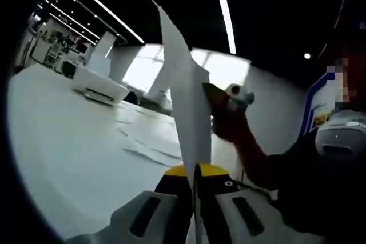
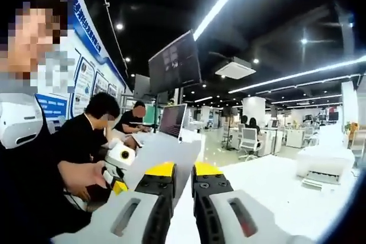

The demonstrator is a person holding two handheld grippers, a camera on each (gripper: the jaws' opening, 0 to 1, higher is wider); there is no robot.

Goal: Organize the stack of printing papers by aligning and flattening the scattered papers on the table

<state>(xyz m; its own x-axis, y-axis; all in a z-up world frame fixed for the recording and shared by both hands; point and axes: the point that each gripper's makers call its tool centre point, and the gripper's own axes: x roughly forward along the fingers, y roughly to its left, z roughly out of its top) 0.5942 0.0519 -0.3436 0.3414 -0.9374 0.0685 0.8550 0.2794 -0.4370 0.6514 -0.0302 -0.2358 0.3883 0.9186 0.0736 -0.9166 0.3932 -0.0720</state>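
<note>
A white sheet of paper (image 1: pixel 186 101) stands on edge, lifted off the white table (image 1: pixel 68 152). My left gripper (image 1: pixel 195 171) is shut on its near edge, yellow-tipped jaws pressed together. The right gripper (image 1: pixel 220 95), held by a person's hand, pinches the same sheet farther up. In the right gripper view the sheet (image 2: pixel 163 152) runs grey and flat away from my right gripper (image 2: pixel 183 172), whose jaws are closed on it. The left gripper (image 2: pixel 117 167) holds the sheet's left edge, a hand (image 2: pixel 80 178) behind it. Several loose sheets (image 1: pixel 146 144) lie scattered flat on the table.
A white printer (image 1: pixel 100 88) sits at the table's far side and appears again at the right (image 2: pixel 323 167). A person in dark clothes (image 1: pixel 320 187) stands close beside the grippers. Two people sit at a laptop (image 2: pixel 171 121) behind the sheet.
</note>
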